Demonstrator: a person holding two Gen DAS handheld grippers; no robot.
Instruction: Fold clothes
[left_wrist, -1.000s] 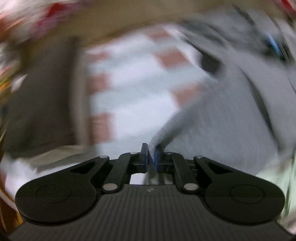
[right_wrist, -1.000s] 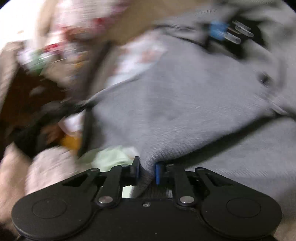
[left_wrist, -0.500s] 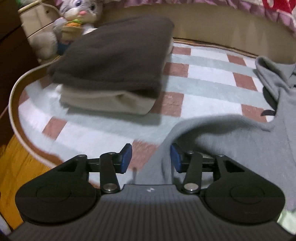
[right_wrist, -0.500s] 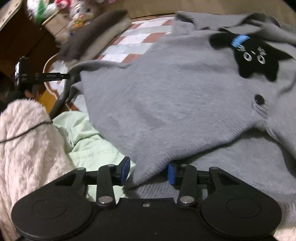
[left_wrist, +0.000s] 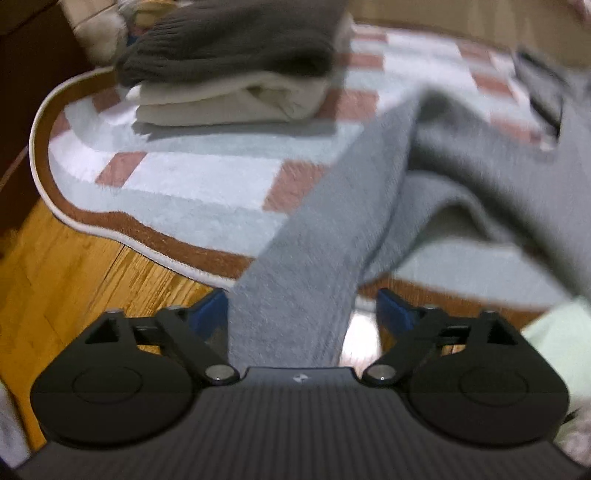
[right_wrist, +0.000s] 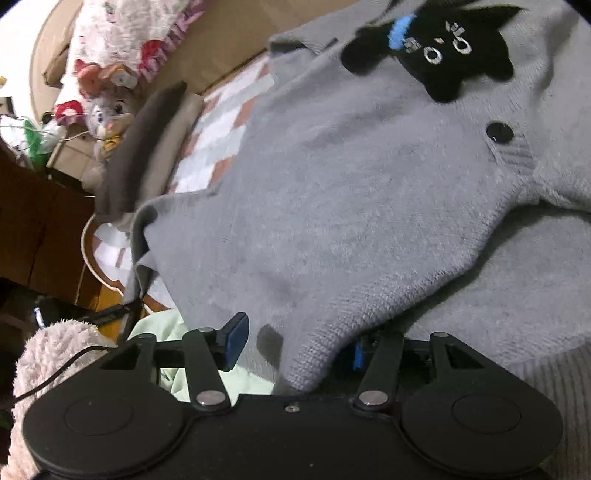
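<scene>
The left tool (left_wrist: 301, 314) stands wide open, a strip of the grey cardigan (left_wrist: 325, 229) running between its blue pads without being pinched. The right tool (right_wrist: 295, 341) is likewise spread apart, a folded corner of the cardigan (right_wrist: 332, 221) lying loose between its fingers. The cardigan sprawls across the checked rug (left_wrist: 192, 177), its near edge spilling past the rug's brown border onto the wooden floor (left_wrist: 66, 266). A pale green cloth (right_wrist: 162, 328) lies by the near edge. Toward the rug's far left corner sits a folded stack: a dark brown garment (left_wrist: 236, 40) atop a cream one (left_wrist: 229, 99). Beyond it, a plush rabbit (right_wrist: 107, 114).
</scene>
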